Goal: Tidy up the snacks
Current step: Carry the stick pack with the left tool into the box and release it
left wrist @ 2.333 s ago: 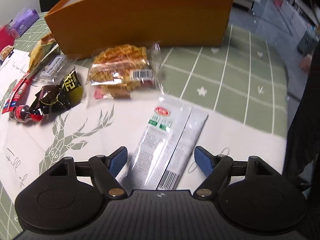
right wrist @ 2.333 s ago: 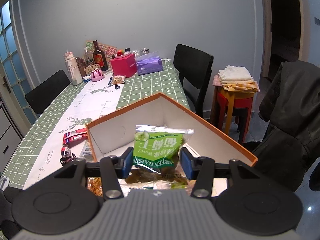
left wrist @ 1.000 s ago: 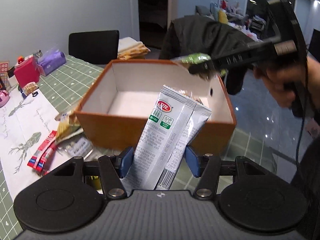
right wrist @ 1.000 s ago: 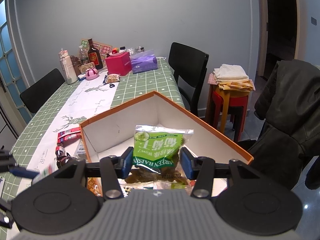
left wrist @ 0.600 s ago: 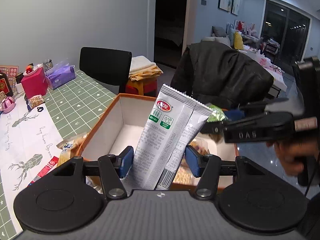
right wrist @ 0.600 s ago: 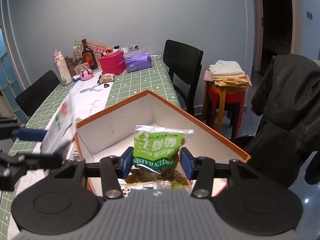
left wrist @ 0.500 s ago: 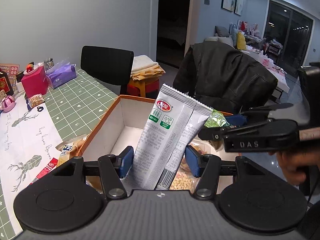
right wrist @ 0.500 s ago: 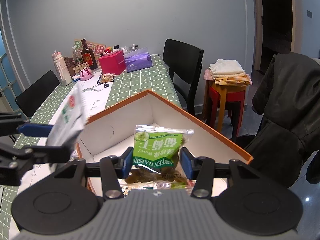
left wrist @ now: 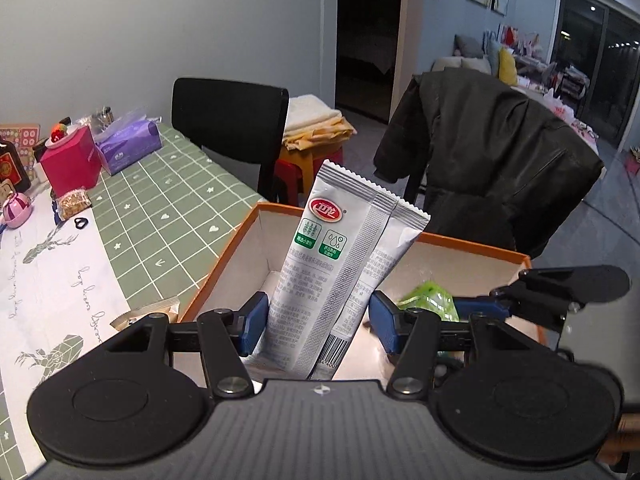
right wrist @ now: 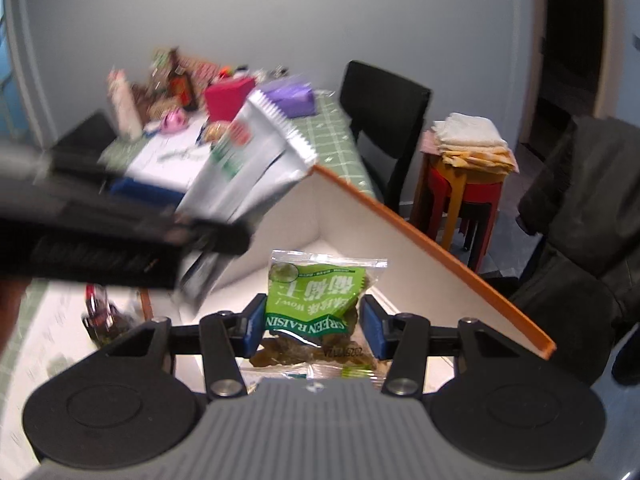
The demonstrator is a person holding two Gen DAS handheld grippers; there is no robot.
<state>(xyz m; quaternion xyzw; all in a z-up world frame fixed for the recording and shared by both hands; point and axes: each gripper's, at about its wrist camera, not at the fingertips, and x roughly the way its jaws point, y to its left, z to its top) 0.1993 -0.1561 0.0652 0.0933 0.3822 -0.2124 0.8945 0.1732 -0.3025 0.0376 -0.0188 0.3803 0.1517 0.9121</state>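
Orange box: the open cardboard box with orange outside and white inside (left wrist: 224,264) stands on the table with the green checked cloth (left wrist: 160,208). It looks rigid enough to take dropped packets; both grippers hang over its opening.

Silver sachet: the long silver foil sachet with the red oval logo and green symbols (left wrist: 340,264) stands tilted between the blue pads of the left gripper (left wrist: 318,322), which is clamped on its lower part near the barcode. I judge it light, thin and smooth, so likely slippery. Held low, the tall free end can flop or swing. A hold nearer the middle, across the flat faces, would steady it.

Raisin packet: the small clear packet with the green "GREEN RAISIN" label (right wrist: 316,304) is pinched at its sides by the right gripper (right wrist: 314,330), low over the white floor of the box. It looks soft and lumpy, and light. The filled body gives the pads more bite than the thin sealed edges.

Risk: either film pack may slide out if the squeeze slackens early.
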